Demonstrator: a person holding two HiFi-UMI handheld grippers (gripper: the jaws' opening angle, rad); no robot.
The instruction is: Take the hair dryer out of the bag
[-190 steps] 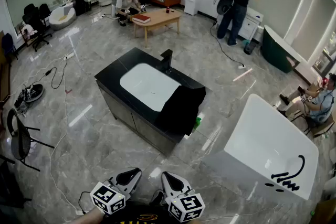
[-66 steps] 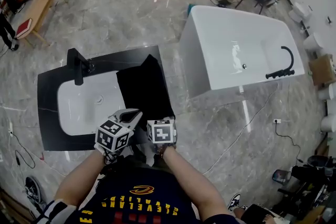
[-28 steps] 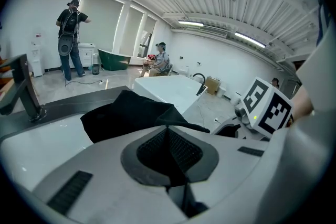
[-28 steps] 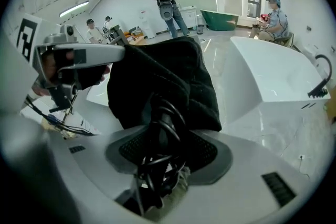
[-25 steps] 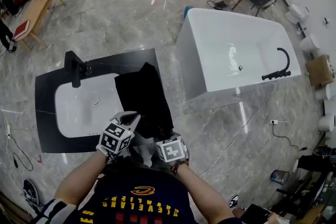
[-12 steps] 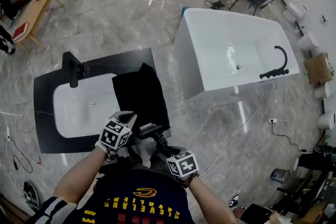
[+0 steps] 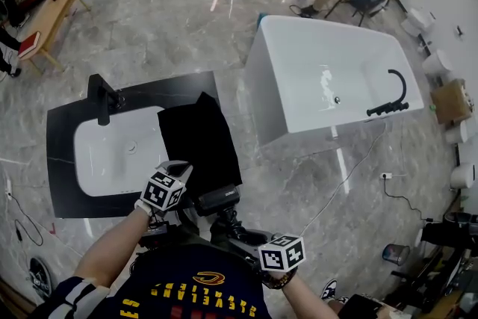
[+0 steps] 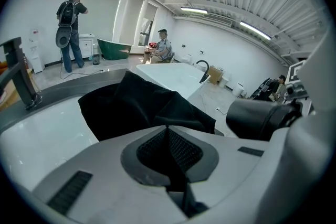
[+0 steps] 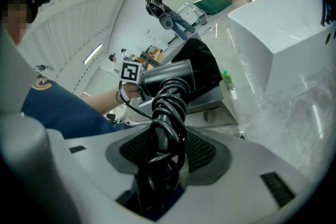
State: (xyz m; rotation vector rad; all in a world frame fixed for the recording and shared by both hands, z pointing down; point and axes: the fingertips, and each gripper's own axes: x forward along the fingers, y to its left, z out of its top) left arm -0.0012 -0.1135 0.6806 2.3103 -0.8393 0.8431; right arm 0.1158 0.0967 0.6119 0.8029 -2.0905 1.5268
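The black bag (image 7: 198, 138) lies flat on the dark counter (image 7: 60, 194) beside the basin. My left gripper (image 7: 178, 169) is shut at the bag's near edge, and a thin black fold of the bag (image 8: 136, 107) sits between its pads (image 8: 152, 152). The black hair dryer (image 7: 219, 199) is outside the bag, in the air just off the counter's front edge. My right gripper (image 7: 240, 231) is shut on its handle, which is wrapped in coiled cord (image 9: 168, 113); its jaws have just been closing on that handle. In the left gripper view the dryer's barrel (image 8: 257, 118) shows at right.
A white basin (image 7: 112, 153) with a black tap (image 7: 101, 93) fills the counter's left part. A large white bathtub (image 7: 328, 78) stands to the right, with a cable (image 7: 351, 175) on the marble floor. Seated and standing people and a wooden table (image 7: 45, 19) are far off.
My right gripper has drawn back and to the right, bringing the hair dryer out of the bag and up. The left gripper has sunk a little at the bag's edge.
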